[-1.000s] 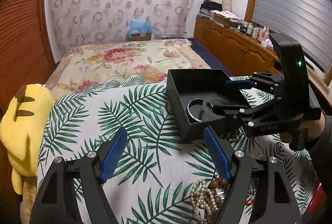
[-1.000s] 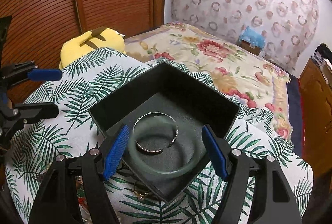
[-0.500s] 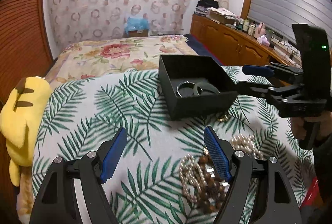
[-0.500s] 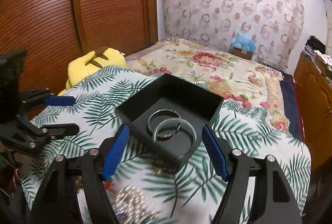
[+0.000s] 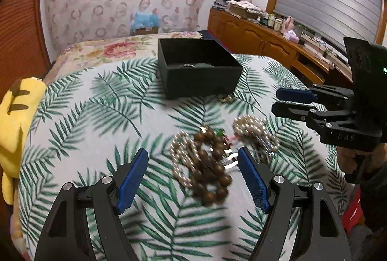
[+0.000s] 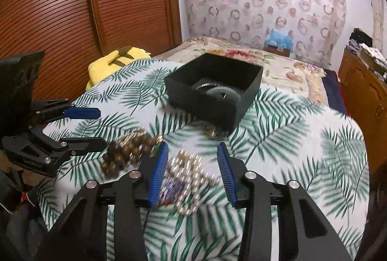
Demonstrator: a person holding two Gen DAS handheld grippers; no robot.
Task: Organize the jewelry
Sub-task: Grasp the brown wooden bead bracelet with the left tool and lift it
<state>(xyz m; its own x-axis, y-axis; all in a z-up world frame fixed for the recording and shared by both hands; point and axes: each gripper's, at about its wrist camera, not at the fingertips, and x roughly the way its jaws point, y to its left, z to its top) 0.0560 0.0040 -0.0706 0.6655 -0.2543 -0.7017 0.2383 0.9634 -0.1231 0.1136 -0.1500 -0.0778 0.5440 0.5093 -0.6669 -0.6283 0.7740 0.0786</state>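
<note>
A pile of jewellery lies on the leaf-print cloth (image 5: 96,115): a brown wooden bead bracelet (image 5: 212,164) (image 6: 125,152), a pearl strand (image 5: 181,159) and a second pearl bundle (image 5: 256,130) (image 6: 191,178). My left gripper (image 5: 193,178) stands open just above the wooden beads and pearls. My right gripper (image 6: 192,174) (image 5: 277,101) hovers over the pearl bundle with its jaws closing; the pads are not touching the pearls. Farther back, the black box (image 5: 198,67) (image 6: 212,91) holds bangles (image 6: 217,89). A small gold piece (image 5: 226,98) (image 6: 210,131) lies by its front wall.
A yellow plush toy (image 5: 14,115) (image 6: 116,60) sits at the bed's left edge. Slatted wooden doors (image 6: 72,7) stand behind it. A wooden cabinet (image 5: 254,38) with clutter runs along the right wall. My left gripper (image 6: 101,128) shows at the left of the right wrist view.
Both grippers have drawn back from the black box to the jewellery pile. The right jaws have narrowed. The green bangle seen between the right fingers now lies in the box.
</note>
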